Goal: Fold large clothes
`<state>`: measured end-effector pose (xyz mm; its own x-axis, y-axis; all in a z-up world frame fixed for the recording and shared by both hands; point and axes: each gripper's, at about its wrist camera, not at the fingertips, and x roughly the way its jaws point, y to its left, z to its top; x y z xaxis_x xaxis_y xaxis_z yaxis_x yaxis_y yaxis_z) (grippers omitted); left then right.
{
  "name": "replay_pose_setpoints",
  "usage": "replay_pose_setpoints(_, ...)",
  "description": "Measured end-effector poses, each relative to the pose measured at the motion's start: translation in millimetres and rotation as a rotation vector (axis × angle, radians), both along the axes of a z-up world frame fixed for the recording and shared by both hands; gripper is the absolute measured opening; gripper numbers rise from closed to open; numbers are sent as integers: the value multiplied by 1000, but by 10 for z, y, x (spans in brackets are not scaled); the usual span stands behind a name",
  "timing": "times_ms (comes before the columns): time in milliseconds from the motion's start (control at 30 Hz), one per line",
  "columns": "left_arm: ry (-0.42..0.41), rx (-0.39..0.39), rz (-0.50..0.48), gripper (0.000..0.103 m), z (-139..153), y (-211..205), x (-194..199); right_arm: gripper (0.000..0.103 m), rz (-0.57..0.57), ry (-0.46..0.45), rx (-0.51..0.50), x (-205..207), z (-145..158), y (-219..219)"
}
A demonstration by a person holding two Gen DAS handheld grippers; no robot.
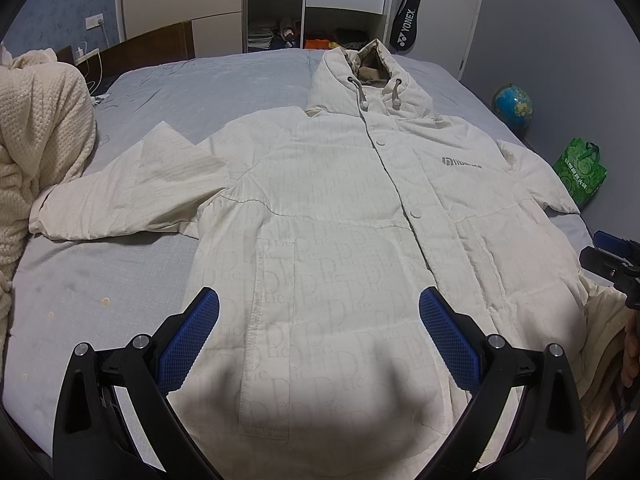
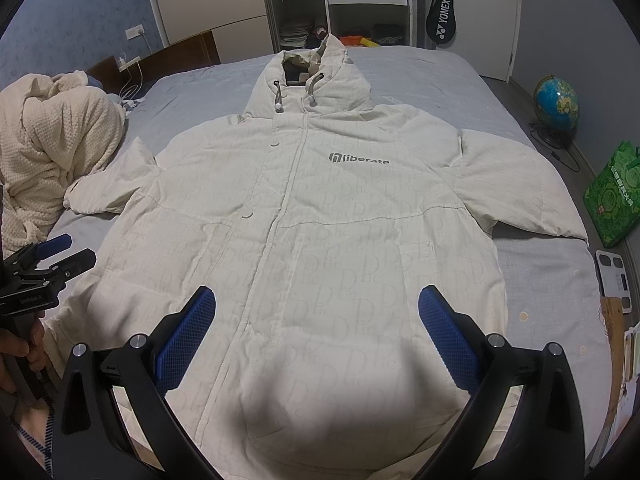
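A large cream hooded jacket (image 1: pixel 340 208) lies flat, front up, on a grey-blue bed (image 1: pixel 180 92), hood toward the far end and both sleeves spread out. It also shows in the right wrist view (image 2: pixel 328 216), with a "liberate" logo on the chest. My left gripper (image 1: pixel 319 308) is open and empty, hovering above the jacket's lower left part near the hem. My right gripper (image 2: pixel 317 308) is open and empty above the lower right part. Each gripper shows at the edge of the other's view: the right one (image 1: pixel 612 260), the left one (image 2: pixel 52 260).
A cream knitted blanket (image 1: pixel 36 140) is piled at the bed's left side by the left sleeve. Shelves and drawers (image 1: pixel 316 4) stand beyond the bed. A globe (image 2: pixel 556 102), a green bag (image 2: pixel 612 196) and a scale (image 2: pixel 614 280) are on the floor at right.
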<state>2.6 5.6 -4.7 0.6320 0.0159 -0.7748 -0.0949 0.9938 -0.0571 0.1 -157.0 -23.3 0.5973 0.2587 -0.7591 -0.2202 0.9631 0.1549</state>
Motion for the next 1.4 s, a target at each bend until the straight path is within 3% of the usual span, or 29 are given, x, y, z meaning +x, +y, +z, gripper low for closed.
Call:
replay_pose_setpoints(500, -4, -2, -2, 96, 15, 3, -8, 97, -3, 3, 22, 9, 30, -42)
replay_pose_setpoints(733, 5, -22, 1, 96, 49, 27, 27, 97, 32, -5, 44, 62, 301, -248)
replay_pose_setpoints(867, 19, -30, -4, 97, 66, 32, 65, 97, 13, -39, 68, 161, 543, -609)
replay_pose_setpoints(1000, 31, -20, -17, 96, 102, 16, 98, 97, -69, -38, 77, 318, 598, -1114)
replay_pose_setpoints(1200, 46, 2, -46, 97, 199, 4, 211, 97, -201, 29, 117, 476, 323, -1864)
replay_pose_setpoints(1400, 27, -16, -62, 97, 410, -16, 528, 97, -333, 76, 218, 613, -60, -2557)
